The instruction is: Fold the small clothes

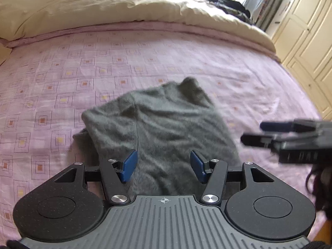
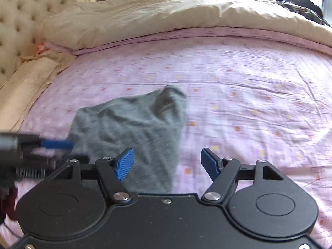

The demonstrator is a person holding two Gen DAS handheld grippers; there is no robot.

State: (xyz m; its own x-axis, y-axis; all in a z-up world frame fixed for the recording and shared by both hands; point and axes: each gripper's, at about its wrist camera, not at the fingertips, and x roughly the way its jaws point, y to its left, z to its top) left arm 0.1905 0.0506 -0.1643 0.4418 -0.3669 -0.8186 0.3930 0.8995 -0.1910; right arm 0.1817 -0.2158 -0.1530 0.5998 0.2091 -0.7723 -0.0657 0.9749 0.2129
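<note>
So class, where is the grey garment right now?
The grey garment lies crumpled on the pink bedsheet, directly ahead of the open left claw, below the cream duvet.

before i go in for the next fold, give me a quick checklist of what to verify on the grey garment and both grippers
1. Left hand-held gripper open: ok, blue pads apart, nothing held.
2. Right hand-held gripper open: ok, nothing held.
3. Grey garment lying on the pink sheet: ok.
4. Garment flat and smooth: not ok, rumpled, with a raised hump at its far end.
5. Edges found for a grasp: cannot tell, blurred; a layer seems tucked under at the left.
6. Space to fold: ok, the cream duvet lies well behind the garment.
</note>
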